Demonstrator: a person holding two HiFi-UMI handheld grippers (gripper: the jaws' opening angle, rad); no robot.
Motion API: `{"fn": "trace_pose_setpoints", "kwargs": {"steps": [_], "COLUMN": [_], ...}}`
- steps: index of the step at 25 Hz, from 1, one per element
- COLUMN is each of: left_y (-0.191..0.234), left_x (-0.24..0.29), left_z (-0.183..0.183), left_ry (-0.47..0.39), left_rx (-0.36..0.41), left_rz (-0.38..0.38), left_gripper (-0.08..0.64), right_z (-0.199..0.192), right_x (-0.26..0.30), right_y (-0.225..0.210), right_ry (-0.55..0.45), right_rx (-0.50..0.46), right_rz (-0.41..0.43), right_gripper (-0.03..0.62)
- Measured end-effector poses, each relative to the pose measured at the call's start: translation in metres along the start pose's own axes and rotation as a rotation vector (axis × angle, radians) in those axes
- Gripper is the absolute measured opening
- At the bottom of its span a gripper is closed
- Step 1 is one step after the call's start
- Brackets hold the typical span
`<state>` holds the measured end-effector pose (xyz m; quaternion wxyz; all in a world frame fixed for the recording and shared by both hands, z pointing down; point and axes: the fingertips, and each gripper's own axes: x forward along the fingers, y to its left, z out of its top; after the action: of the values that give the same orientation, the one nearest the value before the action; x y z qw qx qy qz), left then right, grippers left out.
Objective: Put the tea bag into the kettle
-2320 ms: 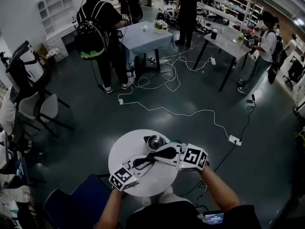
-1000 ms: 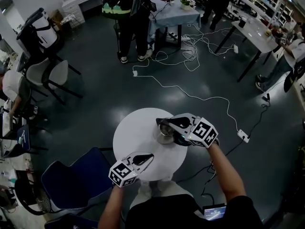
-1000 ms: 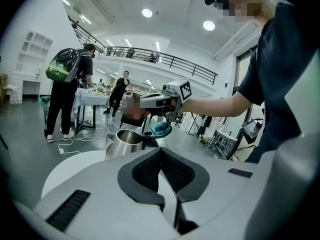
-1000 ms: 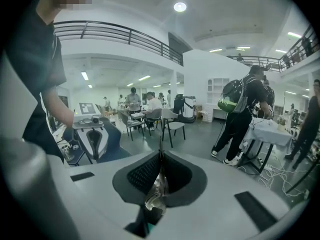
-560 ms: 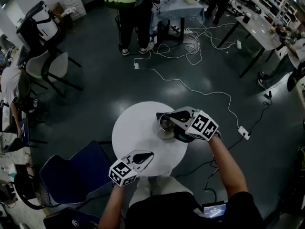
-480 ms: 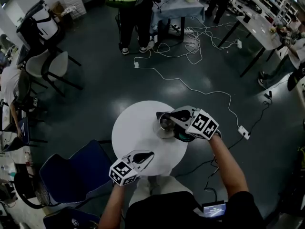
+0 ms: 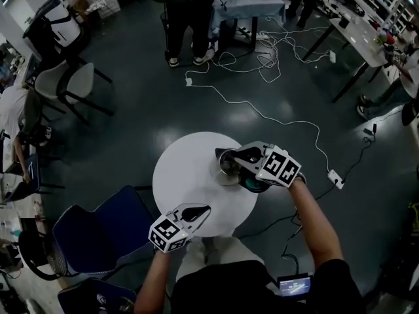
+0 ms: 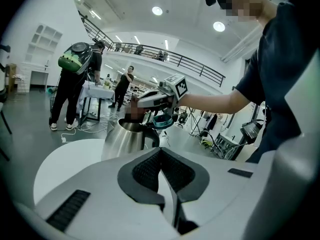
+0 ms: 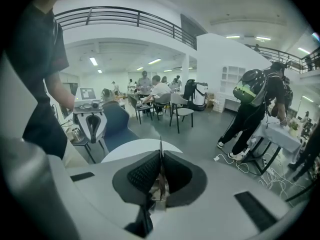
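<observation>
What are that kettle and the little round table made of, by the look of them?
The kettle looks like brushed stainless steel: silvery wall with soft streaked reflections. The table has a smooth matte white top, maybe paint or laminate; I can't tell which.

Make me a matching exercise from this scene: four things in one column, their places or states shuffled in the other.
Things:
1. kettle
2. tea bag
3. left hand-held gripper
4. blue chair

Places or states:
A. jaws shut, nothing between them
B. on the floor beside the table
C. pinched in the right hand-held gripper
D. standing on the round white table

Pairs: 1-D, 2-C, 3-A, 4-B.
</observation>
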<state>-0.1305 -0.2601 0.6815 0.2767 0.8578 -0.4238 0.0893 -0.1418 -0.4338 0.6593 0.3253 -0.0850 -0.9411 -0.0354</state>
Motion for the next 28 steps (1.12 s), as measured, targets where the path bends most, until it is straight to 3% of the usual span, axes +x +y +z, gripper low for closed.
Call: {"fn": "trace_pose_setpoints", "kwargs": {"steps": [19, 28], "left_y": [0.006, 0.01], "left_x": [0.013, 0.023], "left_z": [-0.012, -0.02], "left_ry": [0.008, 0.017], "left_rx": [-0.04, -0.057], "left_rz": [0.023, 0.029], "left_gripper": [0.016, 0.016], "right_z": [-0.016, -0.032], "right_x": [0.029, 0.035], "right_y": [0.001, -0.004], "right_ry": [0.02, 0.013], "right_rx": [-0.053, -0.019], "right_rz": [0.09, 0.102], "right_gripper": [0.035, 0.035]}}
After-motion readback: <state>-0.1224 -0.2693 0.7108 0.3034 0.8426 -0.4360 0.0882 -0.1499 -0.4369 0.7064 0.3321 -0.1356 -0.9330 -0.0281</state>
